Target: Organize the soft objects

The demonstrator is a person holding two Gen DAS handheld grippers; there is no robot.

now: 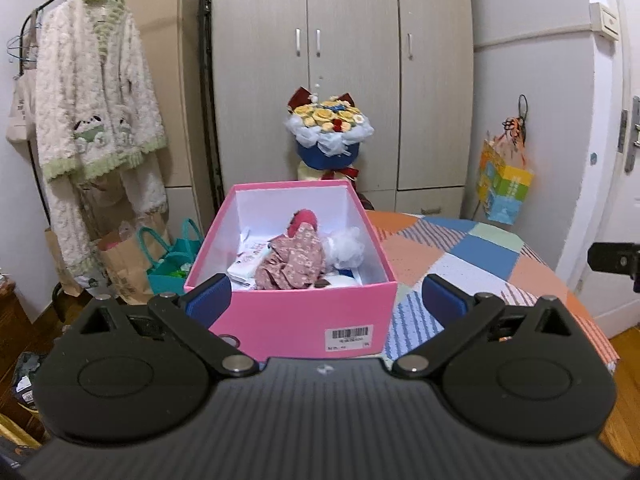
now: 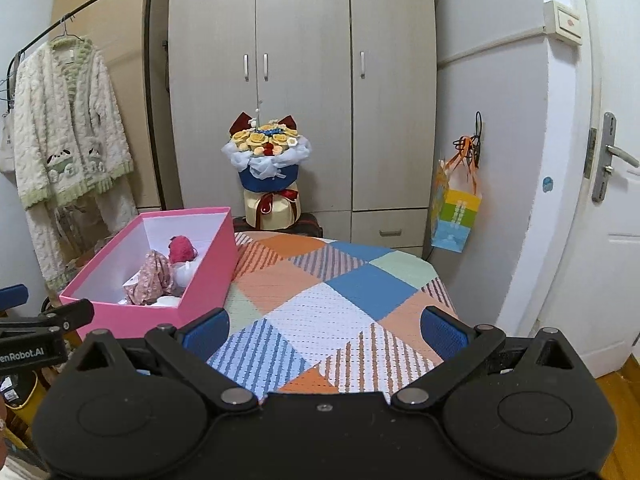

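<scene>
A pink box (image 1: pixel 288 312) (image 2: pixel 204 272) with a white inside stands at the table's left edge. In it lie a rag doll in a floral dress (image 1: pixel 292 258) (image 2: pixel 154 276) with a red head, a white fluffy item (image 1: pixel 346 246) and white packets (image 1: pixel 250 258). My left gripper (image 1: pixel 326 298) is open, held in front of the box's near wall with nothing between its fingers. My right gripper (image 2: pixel 326 326) is open over the patchwork tablecloth (image 2: pixel 332 296), to the right of the box, holding nothing. The left gripper's tip (image 2: pixel 48 316) shows at the left edge of the right wrist view.
A flower bouquet (image 1: pixel 328 132) (image 2: pixel 270 164) stands behind the table before a wardrobe (image 2: pixel 300 80). A fluffy robe (image 1: pixel 96 120) hangs on a rack at left; paper and teal bags (image 1: pixel 160 264) sit on the floor below. A coloured gift bag (image 2: pixel 454 216) hangs at right, near a door (image 2: pixel 608 160).
</scene>
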